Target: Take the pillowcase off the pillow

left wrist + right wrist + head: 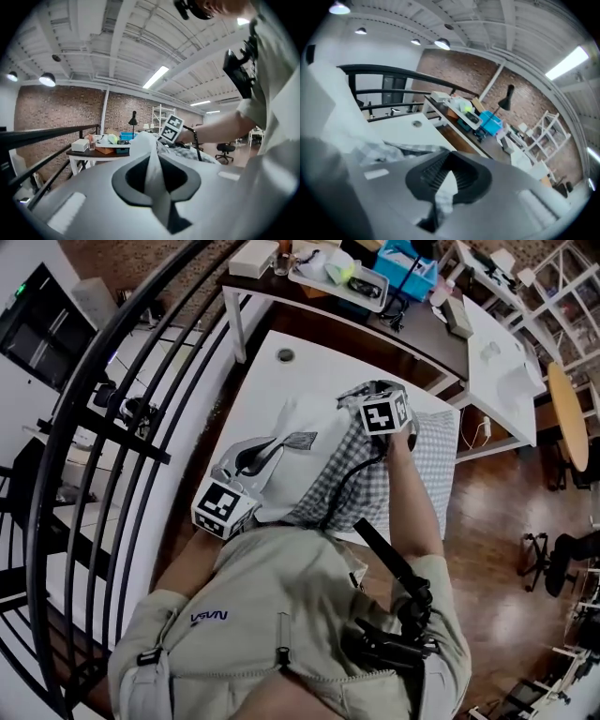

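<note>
On the white table (281, 381) lies a white pillow (305, 460), partly out of a grey-and-white checked pillowcase (370, 479). My left gripper (298, 440) is at the pillow's near left. In the left gripper view it (152, 164) is shut on a fold of the pillow's white fabric (151, 180). My right gripper (362, 396) is over the pillowcase's far end, its marker cube (385, 413) facing up. The right gripper view shows the right gripper (446, 185) shut on a strip of checked pillowcase (445, 197). More checked cloth (393, 150) is bunched to its left.
A black railing (103, 427) curves along the left. Behind the table stands a dark desk (375, 320) with a blue box (408, 268) and trays. A second white table (502, 362) stands at the right, with an office chair (562, 554) on the wooden floor.
</note>
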Demonstrator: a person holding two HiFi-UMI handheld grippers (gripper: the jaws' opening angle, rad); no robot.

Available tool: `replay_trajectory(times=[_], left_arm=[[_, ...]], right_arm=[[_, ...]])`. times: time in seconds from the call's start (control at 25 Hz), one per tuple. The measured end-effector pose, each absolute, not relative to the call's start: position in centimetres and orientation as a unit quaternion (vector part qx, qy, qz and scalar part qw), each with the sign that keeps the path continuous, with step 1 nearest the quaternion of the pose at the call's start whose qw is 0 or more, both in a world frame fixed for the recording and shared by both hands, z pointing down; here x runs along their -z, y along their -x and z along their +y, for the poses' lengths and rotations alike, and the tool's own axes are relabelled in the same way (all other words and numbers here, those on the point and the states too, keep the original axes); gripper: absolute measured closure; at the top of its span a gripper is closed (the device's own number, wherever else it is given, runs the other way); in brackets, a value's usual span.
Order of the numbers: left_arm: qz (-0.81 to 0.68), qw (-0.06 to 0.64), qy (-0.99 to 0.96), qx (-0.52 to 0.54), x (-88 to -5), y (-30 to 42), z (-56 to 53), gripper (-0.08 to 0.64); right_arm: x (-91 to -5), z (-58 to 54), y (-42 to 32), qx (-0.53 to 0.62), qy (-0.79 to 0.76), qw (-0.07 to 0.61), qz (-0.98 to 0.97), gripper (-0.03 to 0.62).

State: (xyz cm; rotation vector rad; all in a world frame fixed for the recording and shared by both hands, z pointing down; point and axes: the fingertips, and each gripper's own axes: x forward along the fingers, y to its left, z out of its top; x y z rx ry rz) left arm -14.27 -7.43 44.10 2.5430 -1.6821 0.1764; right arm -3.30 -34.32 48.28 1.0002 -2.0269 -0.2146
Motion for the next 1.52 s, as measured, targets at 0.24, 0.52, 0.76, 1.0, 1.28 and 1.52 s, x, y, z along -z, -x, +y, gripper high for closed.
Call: replay_trajectory(times=[0.24,0.52,0.76,1.0,1.28,1.52], left_arm=[[-0.553,0.119,-0.819,-0.096,-50.1,17.1,-13.7,0.501],[-0.573,0.132,-0.797,-0.136,-52.4,19.2,-14.3,0.402],[-0.526,0.193,-0.818,-0.129,-53.4,16.7,-5.1,0.342],[-0.456,0.263,-0.831,-0.179,-59.4,13.0,-2.6,0.232],[-0.459,0.231,-0.831,-0.213,-60.5,12.3,-5.7,0.454],[-0.499,0.171,-0.841,-0.121,-52.3,14.4,-8.8,0.534]], right_arm=[[-52.3,-33.4,-0.5,0.015,-0.399,0.416,-0.817,0.529],[-47.8,-25.3,-1.5,-0.022,-0.431,0.270,-0.861,0.511],[-49.6,-11.4,-0.5,-0.145,-0.368,0.225,-0.890,0.488],[-55.7,-4.3,1.2,-0.201,-0.332,0.299,-0.871,0.440],[-58.6,-5.6,2.7,-0.110,-0.349,0.389,-0.846,0.434],[-55.0,-7.2,1.0,-0.034,-0.391,0.374,-0.840,0.560]])
